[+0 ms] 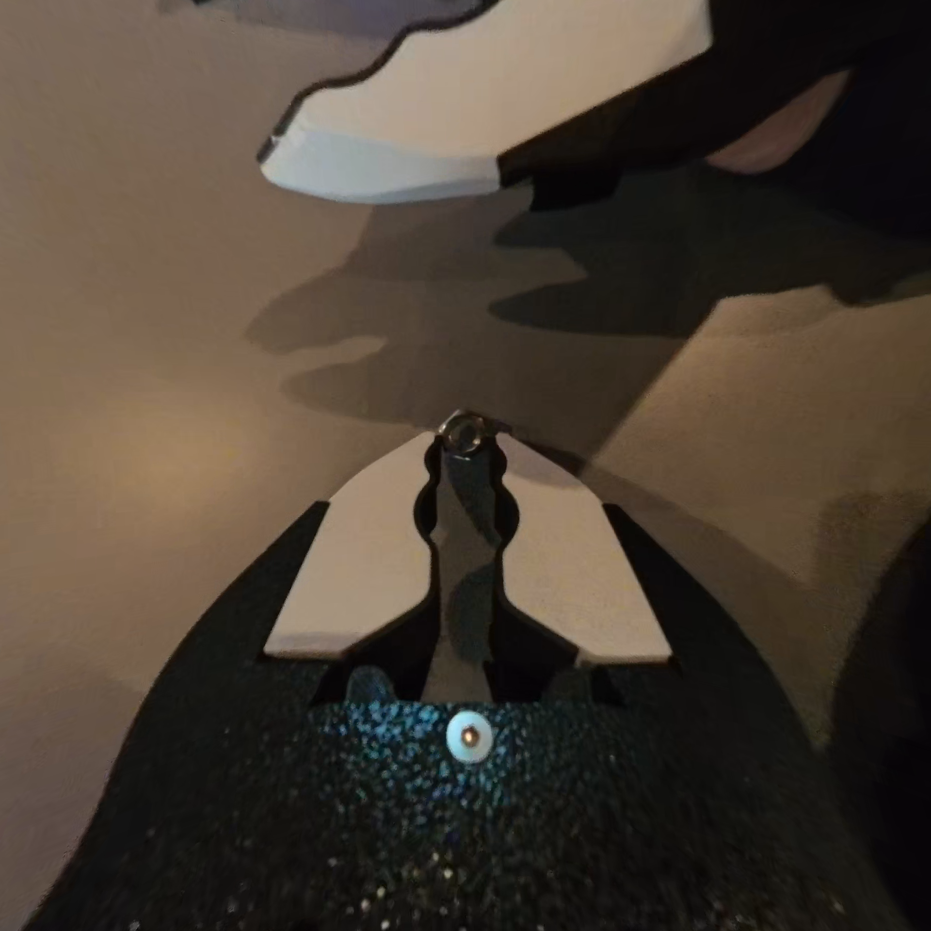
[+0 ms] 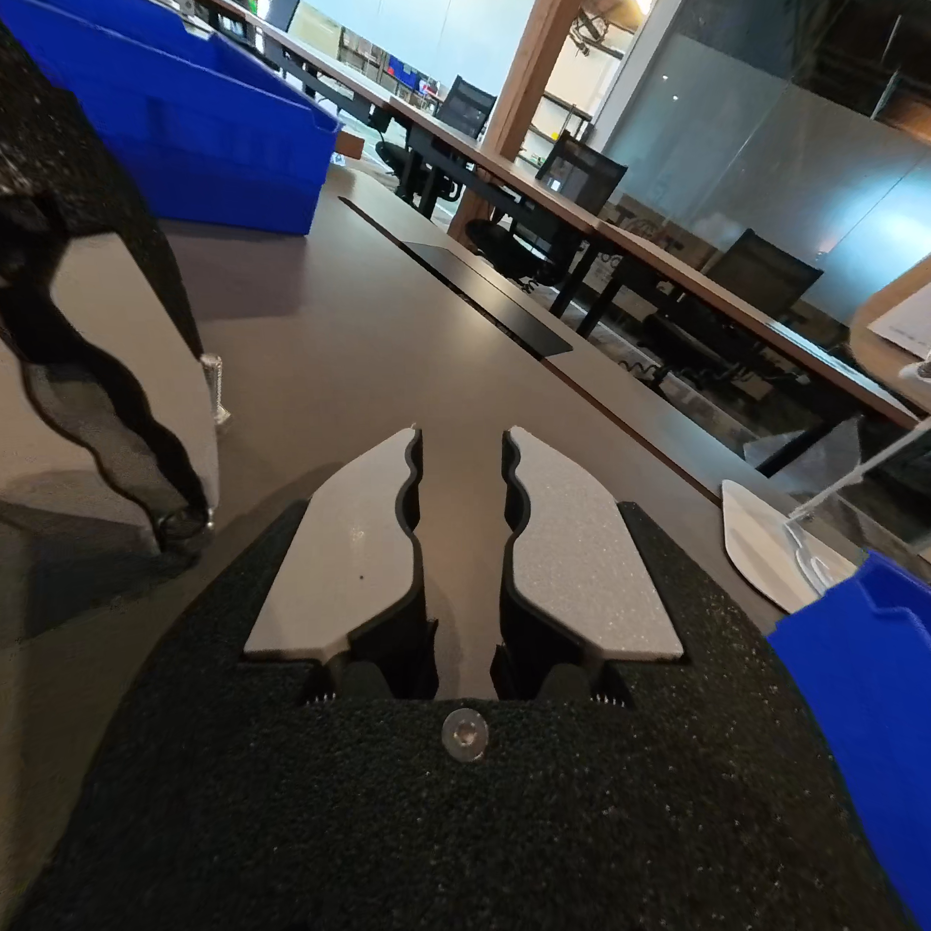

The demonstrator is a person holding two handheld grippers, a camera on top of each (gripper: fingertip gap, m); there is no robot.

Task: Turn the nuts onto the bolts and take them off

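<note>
In the left wrist view my left gripper (image 1: 466, 446) points down at the brown table (image 1: 151, 403) and is shut on a small metal nut (image 1: 453, 428) held at its fingertips. The right gripper's white finger (image 1: 428, 126) shows above it, farther off. In the right wrist view my right gripper (image 2: 462, 438) is open and empty, low over the table (image 2: 352, 352). The left gripper (image 2: 186, 521) stands at the left with the nut (image 2: 174, 519) at its tips, at or just above the tabletop. A silver bolt (image 2: 214, 388) stands upright on its head just behind the left gripper, partly hidden by it.
A large blue bin (image 2: 201, 126) stands at the far left of the table and another blue bin (image 2: 856, 680) at the near right. A white flat base with a clear part (image 2: 755, 544) lies at the right edge. A black cable slot (image 2: 483, 287) runs across the tabletop.
</note>
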